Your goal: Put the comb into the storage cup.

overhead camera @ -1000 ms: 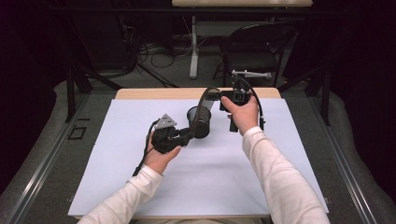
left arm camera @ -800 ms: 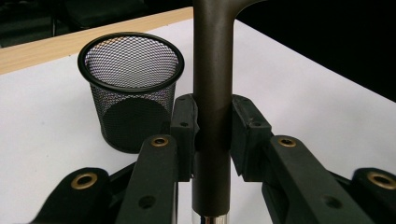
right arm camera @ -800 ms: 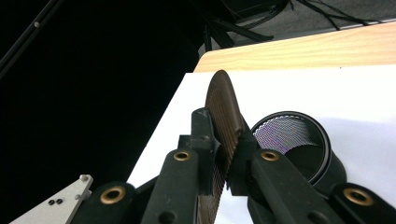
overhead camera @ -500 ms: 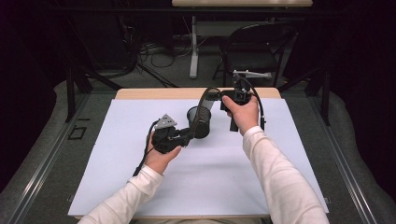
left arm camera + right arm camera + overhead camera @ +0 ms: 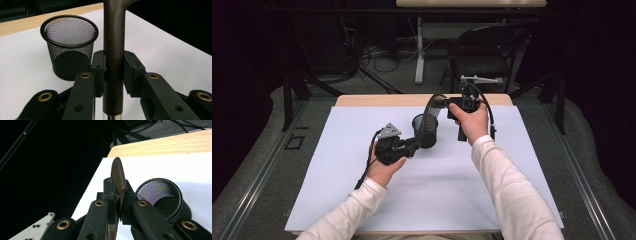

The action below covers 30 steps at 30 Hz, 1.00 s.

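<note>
Dark brown and arched, the utensil (image 5: pixel 427 116) was held off the table at both ends, just above and beside the black mesh cup (image 5: pixel 70 45), which stood upright on the white sheet (image 5: pixel 462 190) near the far wooden edge. The round handle was clamped between the pads of the left gripper (image 5: pixel 113 72), with a chrome tip showing below the jaws. The thin flat end was pinched edge-on by the right gripper (image 5: pixel 119 195), whose jaws were pressed tight together on it. The step in hand was judged to be a two-handed carry or handover of the utensil, with the cup as the likely place for it. For the next move, one grip would need to be let go so that the other could tip the utensil upright. One end would then have to be lined up over the open rim and lowered inside without the light cup being knocked over.
</note>
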Available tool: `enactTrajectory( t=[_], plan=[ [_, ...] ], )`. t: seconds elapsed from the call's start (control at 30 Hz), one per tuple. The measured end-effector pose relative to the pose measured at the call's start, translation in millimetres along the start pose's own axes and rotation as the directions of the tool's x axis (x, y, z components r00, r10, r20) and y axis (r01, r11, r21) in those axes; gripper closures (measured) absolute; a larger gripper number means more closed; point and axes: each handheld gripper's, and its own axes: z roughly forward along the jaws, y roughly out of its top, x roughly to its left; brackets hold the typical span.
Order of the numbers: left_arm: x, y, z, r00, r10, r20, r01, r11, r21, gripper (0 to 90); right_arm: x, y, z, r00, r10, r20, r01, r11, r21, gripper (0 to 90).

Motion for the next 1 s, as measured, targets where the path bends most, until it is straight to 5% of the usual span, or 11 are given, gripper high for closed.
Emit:
enactTrajectory(
  t=[1.0],
  plan=[
    [-0.3,0.1,-0.2,1.0000,0.004,-0.007,-0.004,1.0000,-0.004,72.2,0.7,-0.5,0.2,0.9999,0.001,-0.016,-0.001,1.000,-0.012,86.9]
  ],
)
